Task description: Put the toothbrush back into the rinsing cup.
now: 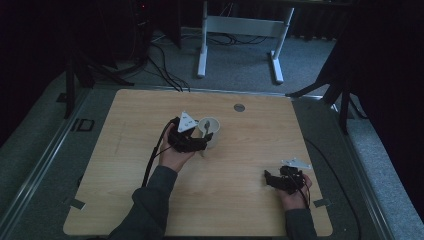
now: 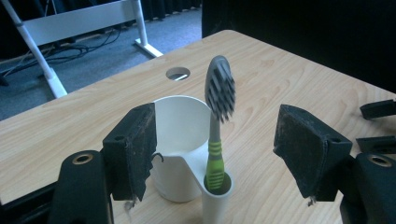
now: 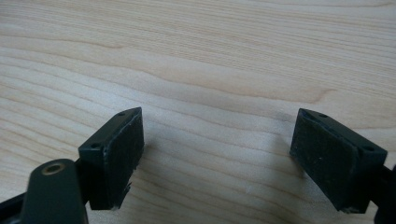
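At the centre of the high view, the left tongs (image 1: 202, 141) sit spread wide beside a white cup (image 1: 210, 131) on the desk (image 1: 125, 165). The left gripper view reveals a green-handled toothbrush (image 2: 217, 122) upright in the cup's side holder. At lower right, the right tongs (image 1: 268, 179) gape over bare wood.

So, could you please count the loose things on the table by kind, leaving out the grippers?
Cup: 1
Toothbrush: 1
Total: 2
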`<state>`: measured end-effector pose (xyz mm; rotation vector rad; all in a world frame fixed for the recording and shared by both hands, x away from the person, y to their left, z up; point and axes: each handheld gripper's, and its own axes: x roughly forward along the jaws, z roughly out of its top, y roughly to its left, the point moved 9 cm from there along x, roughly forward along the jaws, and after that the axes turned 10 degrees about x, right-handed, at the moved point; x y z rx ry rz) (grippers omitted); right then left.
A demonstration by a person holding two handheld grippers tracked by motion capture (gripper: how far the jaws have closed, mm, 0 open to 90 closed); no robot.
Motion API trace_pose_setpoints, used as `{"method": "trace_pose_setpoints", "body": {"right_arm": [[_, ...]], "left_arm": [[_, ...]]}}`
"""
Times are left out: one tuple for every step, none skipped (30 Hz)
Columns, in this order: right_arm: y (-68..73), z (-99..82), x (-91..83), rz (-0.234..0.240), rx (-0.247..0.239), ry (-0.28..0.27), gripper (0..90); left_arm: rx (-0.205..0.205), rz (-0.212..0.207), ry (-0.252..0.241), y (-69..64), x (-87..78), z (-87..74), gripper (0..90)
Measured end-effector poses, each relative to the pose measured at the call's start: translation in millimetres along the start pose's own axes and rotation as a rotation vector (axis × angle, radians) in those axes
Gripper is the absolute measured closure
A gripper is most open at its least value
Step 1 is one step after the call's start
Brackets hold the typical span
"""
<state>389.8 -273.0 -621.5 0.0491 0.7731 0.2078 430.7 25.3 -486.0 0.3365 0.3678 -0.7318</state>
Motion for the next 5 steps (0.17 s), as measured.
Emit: {"method": "trace_pose_setpoints", "body": {"right_arm": [[-0.1,0.1,0.0,0.000,-0.001,0.000,17.0],[-0.1,0.1,0.0,0.000,-0.001,0.000,17.0],[-0.1,0.1,0.0,0.000,-0.001,0.000,17.0],[0.0,0.0,0.0,0.000,0.000,0.000,17.0],[0.0,0.1,0.1,0.000,0.001,0.000,17.0]], "left_arm": [[0.002,0.000,0.001,-0.4,-1.1,-0.5,30.3],[0.001,-0.003,0.003,-1.1,-2.1,-1.0,30.3],[0.000,-0.007,0.002,-1.8,-3.6,-1.2,30.3],[0.002,-0.006,-0.001,-2.5,-5.9,-1.3,30.3],[0.001,-0.005,-0.007,-3.0,-8.6,-1.3,30.3]]}}
